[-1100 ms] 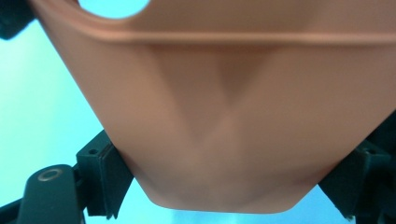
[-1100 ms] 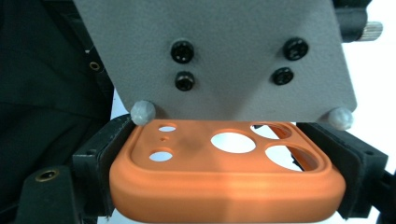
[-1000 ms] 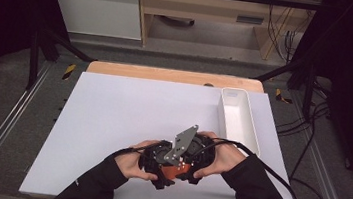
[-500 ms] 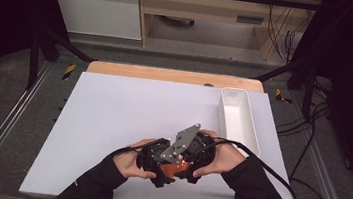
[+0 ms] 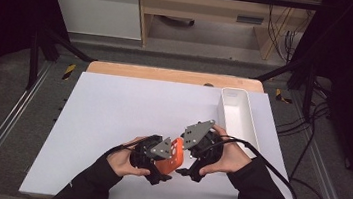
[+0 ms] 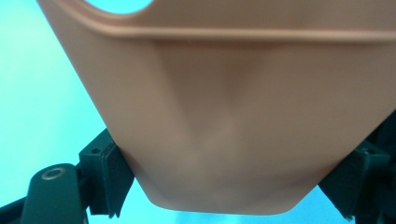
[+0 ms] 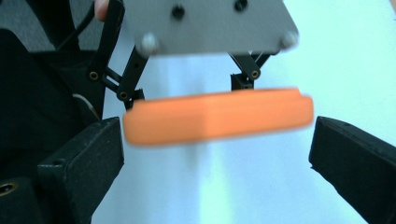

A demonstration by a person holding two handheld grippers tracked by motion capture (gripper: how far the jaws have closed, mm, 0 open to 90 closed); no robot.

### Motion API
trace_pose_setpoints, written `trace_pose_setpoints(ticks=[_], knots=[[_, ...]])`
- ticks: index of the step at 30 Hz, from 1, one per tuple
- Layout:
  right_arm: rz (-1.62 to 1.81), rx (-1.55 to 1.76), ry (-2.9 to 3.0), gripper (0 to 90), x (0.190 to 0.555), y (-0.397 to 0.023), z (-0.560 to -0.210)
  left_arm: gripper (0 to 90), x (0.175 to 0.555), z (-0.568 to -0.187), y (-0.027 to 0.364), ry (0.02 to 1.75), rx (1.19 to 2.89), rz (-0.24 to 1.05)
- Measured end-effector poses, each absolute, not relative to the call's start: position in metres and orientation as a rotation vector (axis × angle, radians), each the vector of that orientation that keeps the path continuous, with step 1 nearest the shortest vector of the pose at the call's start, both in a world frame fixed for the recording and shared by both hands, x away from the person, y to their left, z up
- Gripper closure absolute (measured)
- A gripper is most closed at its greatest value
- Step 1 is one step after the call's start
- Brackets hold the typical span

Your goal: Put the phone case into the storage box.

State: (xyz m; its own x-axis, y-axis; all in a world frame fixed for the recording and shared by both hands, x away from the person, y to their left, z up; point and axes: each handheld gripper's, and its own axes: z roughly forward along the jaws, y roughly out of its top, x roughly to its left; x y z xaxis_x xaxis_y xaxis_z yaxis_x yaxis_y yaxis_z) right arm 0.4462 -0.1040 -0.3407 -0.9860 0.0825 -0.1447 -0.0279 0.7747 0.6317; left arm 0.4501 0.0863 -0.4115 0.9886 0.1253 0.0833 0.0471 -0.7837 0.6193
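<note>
Left tongs are gripping an orange piece low on the bench, right tongs beside it; a white tray is sitting well apart. Up close, left tongs are clamping the piece by both sides. Right tongs, just opening, are standing released around the piece.

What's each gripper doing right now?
Left gripper: shut on the orange piece.
Right gripper: open, jaws just opened, clear of the orange piece.
</note>
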Motion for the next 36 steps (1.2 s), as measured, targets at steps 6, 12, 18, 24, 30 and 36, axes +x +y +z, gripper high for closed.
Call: trace_pose_setpoints(ticks=[6, 12, 18, 24, 30, 36], knots=[[1.102, 0.089, 2.767, 3.0, 0.446, -0.116, -0.344, 15.5, 0.452, -0.413, 0.095, 0.137, 2.412, 0.139], [1.205, 0.122, 2.733, 2.9, 0.443, -0.126, -0.348, 15.5, 0.454, -0.417, 0.100, 0.158, 2.367, 0.132], [1.282, 0.151, 2.700, 2.8, 0.441, -0.132, -0.351, 15.5, 0.454, -0.418, 0.102, 0.166, 2.326, 0.116], [1.330, 0.169, 2.681, 2.5, 0.441, -0.135, -0.354, 15.4, 0.454, -0.414, 0.104, 0.176, 2.264, 0.102], [1.383, 0.177, 2.666, 2.3, 0.441, -0.136, -0.355, 15.4, 0.452, -0.408, 0.104, 0.170, 2.222, 0.114], [1.434, 0.185, 2.648, 2.4, 0.442, -0.136, -0.353, 15.4, 0.451, -0.406, 0.100, 0.157, 2.195, 0.098]])
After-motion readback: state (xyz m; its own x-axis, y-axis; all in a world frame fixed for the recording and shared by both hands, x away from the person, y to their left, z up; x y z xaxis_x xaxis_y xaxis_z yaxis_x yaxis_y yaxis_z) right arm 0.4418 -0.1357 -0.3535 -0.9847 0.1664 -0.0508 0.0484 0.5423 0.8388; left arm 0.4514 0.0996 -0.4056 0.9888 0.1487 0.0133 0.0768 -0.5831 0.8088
